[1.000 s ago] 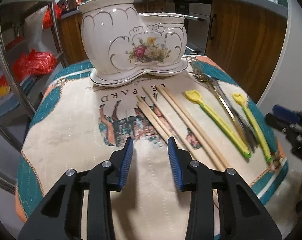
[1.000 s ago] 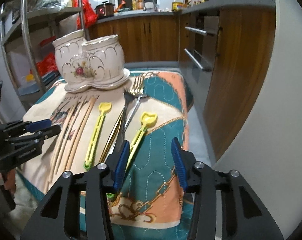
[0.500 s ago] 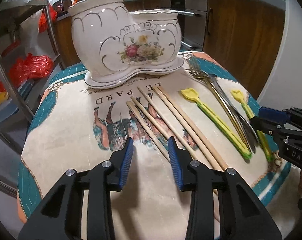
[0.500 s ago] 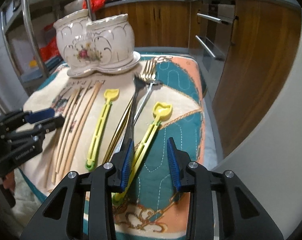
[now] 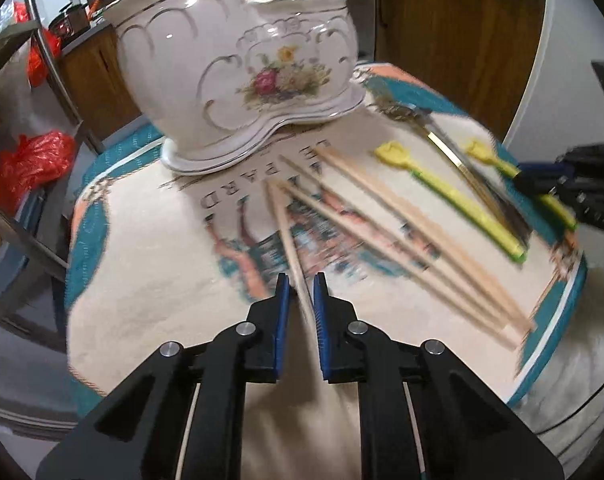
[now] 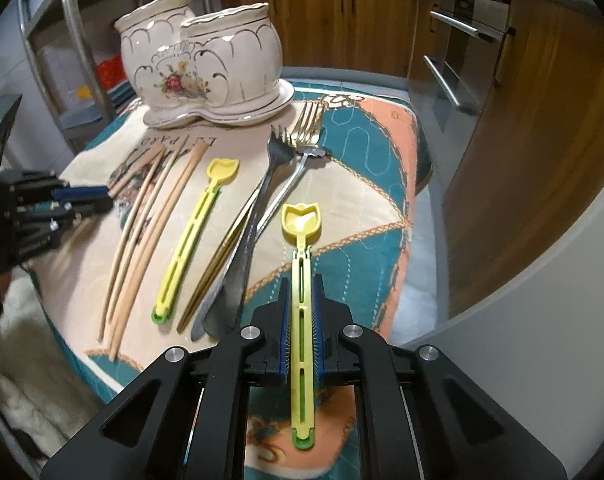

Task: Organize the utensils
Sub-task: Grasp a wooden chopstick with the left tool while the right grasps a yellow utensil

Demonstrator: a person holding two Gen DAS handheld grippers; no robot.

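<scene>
Two claws have just been closing, each onto one utensil. In its own wrist view the left claw (image 5: 300, 292) stands nearly shut, with the leftmost wooden chopstick (image 5: 285, 224) running between its blue pads; the picture is blurred there, but the pads seem to be pressing on it. The right claw (image 6: 301, 300) is pinched on the slotted handle of a yellow tulip-headed spoon (image 6: 302, 240), which lies at the right edge of the row, bowl toward the holder.

Both utensils belong, by my reading, in the white ceramic holder (image 6: 200, 64) with the flower print, which stands on its saucer at the far end of the quilted cloth (image 6: 366, 160) covering the surface. To do the lift well, each claw should rise straight up before swinging toward the holder, so the long stick does not sweep its neighbours. The chopstick is gripped near one end and may droop or pivot; a firmer hold, or tipping it upright early, would help it drop in cleanly. The holder has two openings, so like should go with like, and the two arms should not cross over the row.

Counted from the right wrist view: four chopsticks in all, one of them in the left claw; two yellow spoons, the second spoon (image 6: 194, 236) lying free beside the chopsticks; and forks (image 6: 286, 160) overlapping between the spoons, three as far as I can tell.
</scene>
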